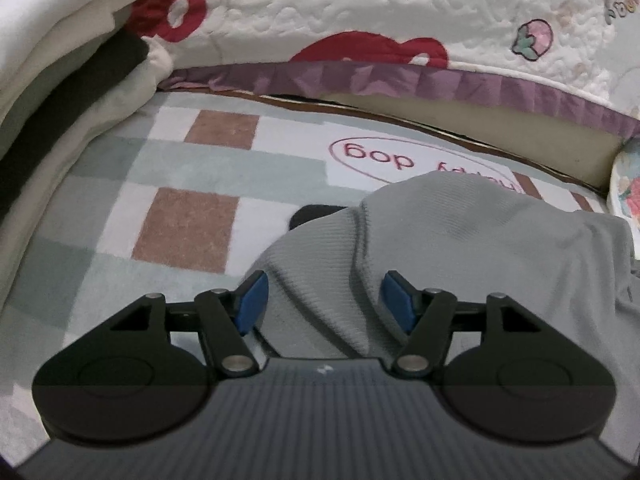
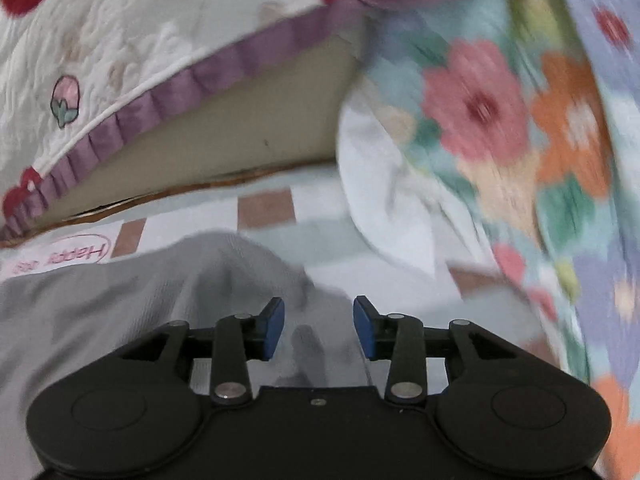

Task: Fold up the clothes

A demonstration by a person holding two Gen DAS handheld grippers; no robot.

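Left wrist: fingers (image 1: 324, 300) released astride grey garment (image 1: 460, 248); right fingers (image 2: 319, 328) released above its edge.

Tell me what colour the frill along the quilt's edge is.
Purple; the frill shows sharpest in the left wrist view.

Checked blanket (image 1: 120, 184) is the base: grey garment (image 1: 460, 240) lower right, folded stack (image 1: 60, 60) upper left, floral bedding (image 2: 520, 140) at right.
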